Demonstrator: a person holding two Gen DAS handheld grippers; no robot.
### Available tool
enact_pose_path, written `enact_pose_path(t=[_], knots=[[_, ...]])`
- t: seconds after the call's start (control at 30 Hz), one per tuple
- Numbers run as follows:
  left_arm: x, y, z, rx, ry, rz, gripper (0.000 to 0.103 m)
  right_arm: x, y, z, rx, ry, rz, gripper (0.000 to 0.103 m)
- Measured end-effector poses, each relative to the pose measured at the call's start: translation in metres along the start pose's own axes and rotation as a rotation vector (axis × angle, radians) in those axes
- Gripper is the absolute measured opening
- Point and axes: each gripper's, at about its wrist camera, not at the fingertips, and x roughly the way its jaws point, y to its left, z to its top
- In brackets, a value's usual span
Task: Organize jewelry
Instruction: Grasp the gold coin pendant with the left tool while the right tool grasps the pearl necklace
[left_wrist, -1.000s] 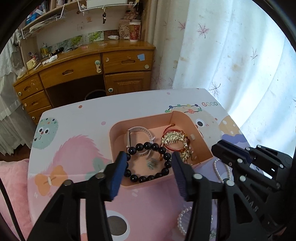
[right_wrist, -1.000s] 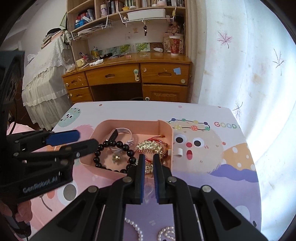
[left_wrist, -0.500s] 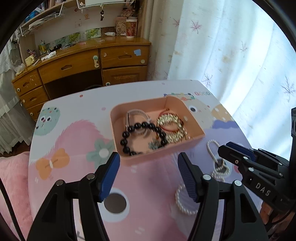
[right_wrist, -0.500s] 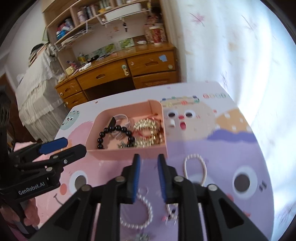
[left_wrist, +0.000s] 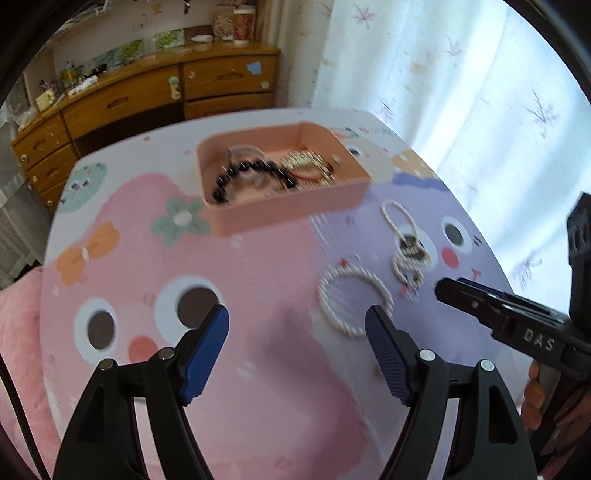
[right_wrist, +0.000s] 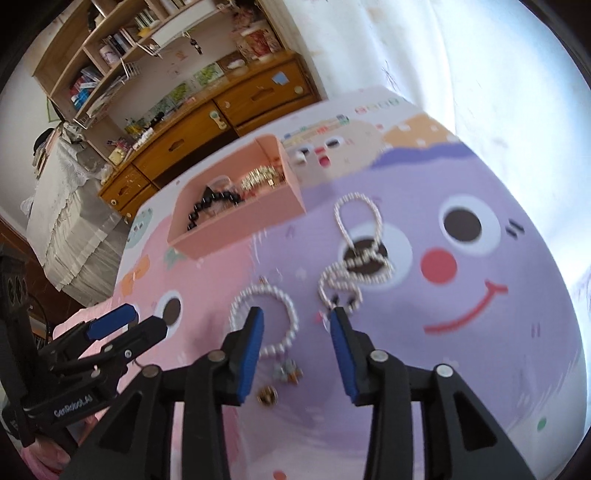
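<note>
A pink tray (left_wrist: 288, 212) on the cartoon-print table (left_wrist: 258, 406) holds a black bead bracelet (left_wrist: 225, 181) and gold pieces (left_wrist: 306, 162). In front of it lie a pearl bracelet (left_wrist: 354, 275) and a tangled pearl necklace (left_wrist: 402, 258). My left gripper (left_wrist: 297, 314) hovers over bare table, its jaws opening with nothing between them. My right gripper (right_wrist: 297, 314) hangs above the pearl bracelet (right_wrist: 266, 290), beside the necklace (right_wrist: 340, 218). Its jaws are also opening, and the pads press on nothing. Small charms (right_wrist: 286, 369) lie below its gap.
The tray (right_wrist: 236, 229) stands toward the table's far side. Behind the table are a wooden desk with drawers (left_wrist: 147, 99) and shelves (right_wrist: 110, 55). A white curtain (left_wrist: 443, 92) hangs on the right, a bed (right_wrist: 62, 206) is at the left. A hand (left_wrist: 535, 398) holds the right gripper.
Both grippers have pulled back from over the tray to the near part of the table. Both pairs of jaws have widened, the right from nearly shut. The right view has rolled.
</note>
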Motion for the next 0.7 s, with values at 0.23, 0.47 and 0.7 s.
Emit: enact_pose_path(t=[0.23,0.47,0.7], knots=[[0.005,-0.025,-0.031,0.035,0.016,-0.083,0.075,0.005,-0.011,-0.002,-0.061,0.036,-0.082,0.060],[0.015,-0.056,-0.050,0.050,0.007,-0.085,0.075,0.025,-0.019,0.018,-0.219,0.072,-0.164,0.063],[0.025,-0.078,-0.058,0.066,-0.010,-0.020,0.071,0.046,-0.022,0.020,-0.469,0.132,-0.207,0.063]])
